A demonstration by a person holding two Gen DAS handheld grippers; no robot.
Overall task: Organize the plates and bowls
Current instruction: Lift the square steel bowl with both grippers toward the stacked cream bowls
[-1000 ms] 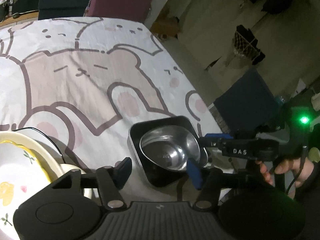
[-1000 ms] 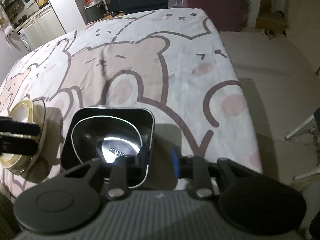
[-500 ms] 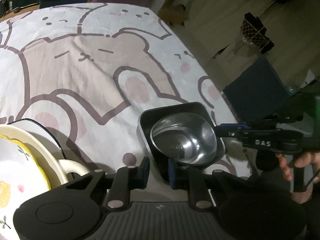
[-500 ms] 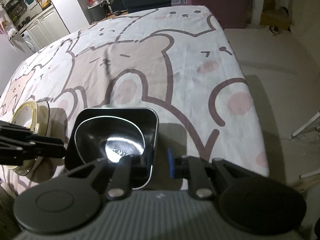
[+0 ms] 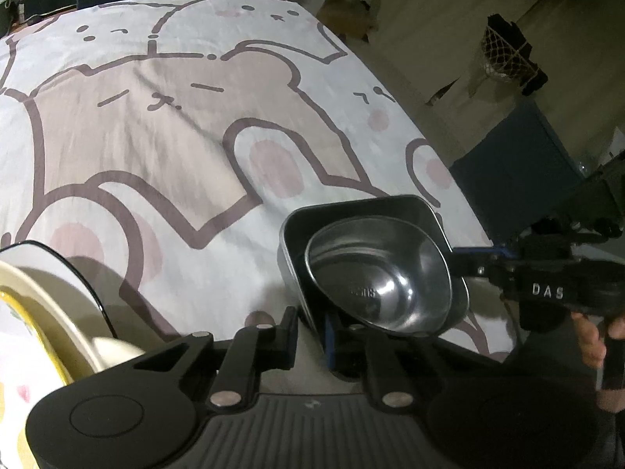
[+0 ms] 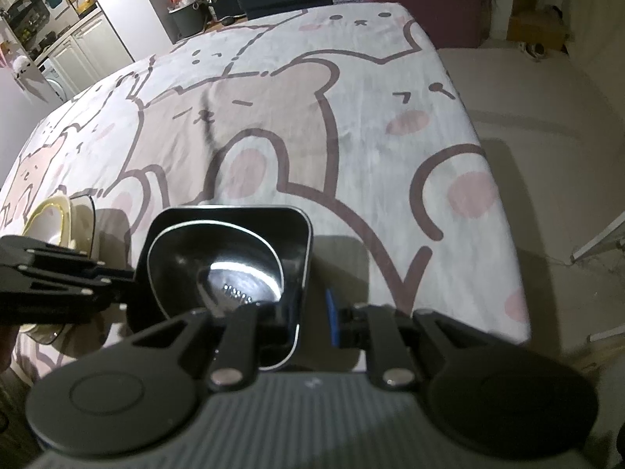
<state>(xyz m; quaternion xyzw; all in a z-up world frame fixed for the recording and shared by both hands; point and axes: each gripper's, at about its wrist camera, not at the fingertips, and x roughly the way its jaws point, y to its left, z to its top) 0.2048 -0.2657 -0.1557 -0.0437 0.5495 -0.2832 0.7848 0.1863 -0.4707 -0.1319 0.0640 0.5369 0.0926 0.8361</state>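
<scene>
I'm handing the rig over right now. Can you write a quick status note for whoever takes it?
Left gripper: jaws just closed on the near wall of the black dish.
Right gripper: jaws also just closed, on the dish's opposite wall.
Things: steel bowl sits nested in the dish, near the table edge. Cream bowl sits on a dark-rimmed plate to the left.
Done: both stacks nested, dish gripped on both sides.
Left: probably lift the dish and bowl together and place them.

A steel bowl (image 5: 386, 285) is sitting inside a square tray (image 5: 394, 205) on the surface (image 5: 156, 125); stacked plates (image 5: 43, 293) are lying to its left.
</scene>
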